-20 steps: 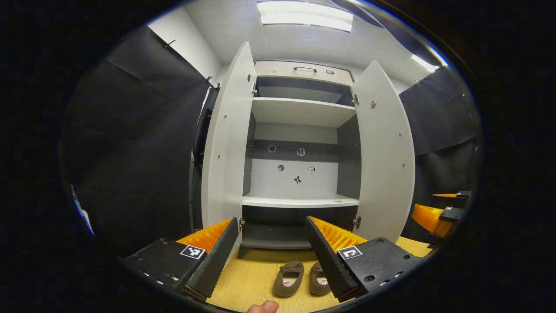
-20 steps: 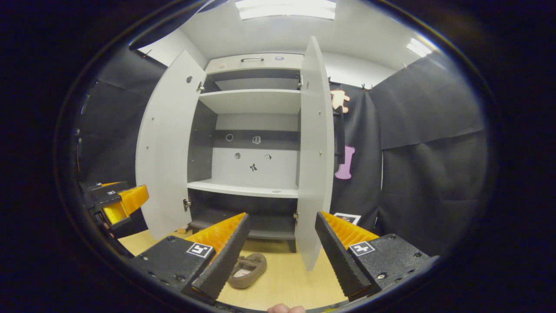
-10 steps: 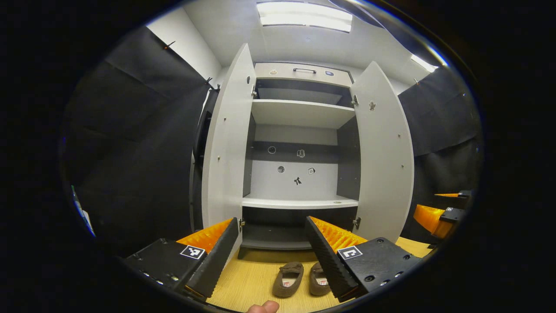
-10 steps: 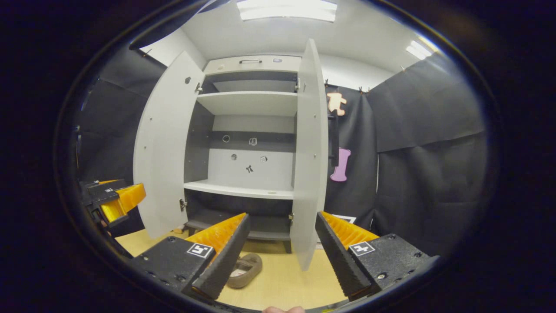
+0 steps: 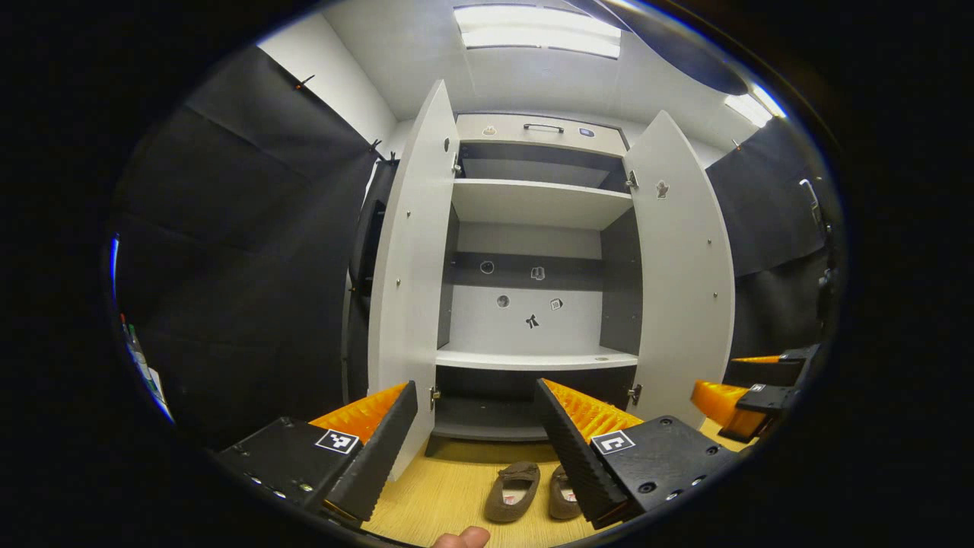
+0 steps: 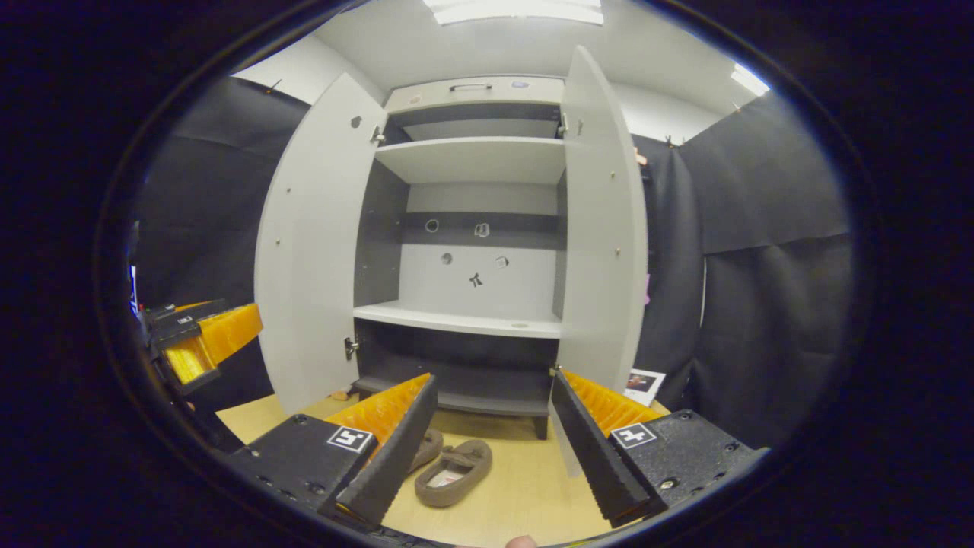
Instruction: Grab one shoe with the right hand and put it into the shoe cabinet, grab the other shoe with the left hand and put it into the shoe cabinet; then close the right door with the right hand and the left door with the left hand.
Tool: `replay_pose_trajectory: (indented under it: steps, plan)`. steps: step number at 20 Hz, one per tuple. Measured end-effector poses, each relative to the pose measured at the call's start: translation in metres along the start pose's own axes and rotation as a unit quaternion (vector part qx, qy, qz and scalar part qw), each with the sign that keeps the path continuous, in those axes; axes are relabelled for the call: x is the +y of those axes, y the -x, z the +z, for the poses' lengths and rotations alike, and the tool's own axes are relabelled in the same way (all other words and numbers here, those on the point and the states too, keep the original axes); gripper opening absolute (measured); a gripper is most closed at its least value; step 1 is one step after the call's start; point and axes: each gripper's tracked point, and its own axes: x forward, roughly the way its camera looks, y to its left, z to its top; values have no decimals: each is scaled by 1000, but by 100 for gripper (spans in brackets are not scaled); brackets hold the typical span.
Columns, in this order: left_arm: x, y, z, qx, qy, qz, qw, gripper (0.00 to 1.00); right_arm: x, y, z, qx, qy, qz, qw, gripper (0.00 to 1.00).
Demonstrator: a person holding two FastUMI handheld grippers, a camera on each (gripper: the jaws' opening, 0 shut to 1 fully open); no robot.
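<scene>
Two brown slippers lie side by side on the wooden floor before the grey shoe cabinet, whose two doors stand wide open. In the left gripper view one slipper lies between my fingers and the other slipper is partly hidden behind the right finger. My left gripper is open above them, empty. In the right gripper view the nearer slipper shows whole and the second slipper peeks out behind the left finger. My right gripper is open and holds nothing. The left gripper also appears at that view's left edge.
The cabinet's left door and right door swing outward toward me. Its shelves are bare. Black cloth walls close in on both sides. A small printed card leans on the floor by the right wall. The right gripper shows at right.
Both views have swung a little. The right gripper turned left toward the cabinet, bringing both slippers and the right door's inner face more into view. Both grippers stayed open.
</scene>
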Motion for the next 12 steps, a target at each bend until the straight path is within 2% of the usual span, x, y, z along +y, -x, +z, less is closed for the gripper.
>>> replay_pose_trajectory:
  steps: [3, 5, 9, 12]
  plan:
    - [6, 2, -3, 4, 2, 8, 1000, 95, 29, -32, -28, 39, 7, 44, 998, 99]
    - [12, 3, -1, -1, 2, 16, 1000, 94, 45, -55, -64, 84, 21, 64, 994, 98]
    - [29, 7, -2, -1, 1, 33, 999, 95, 67, -91, -152, 191, 35, 77, 978, 94]
    - [47, 9, -2, -2, -4, 54, 999, 95, 72, -106, -201, 245, 44, 79, 965, 96]
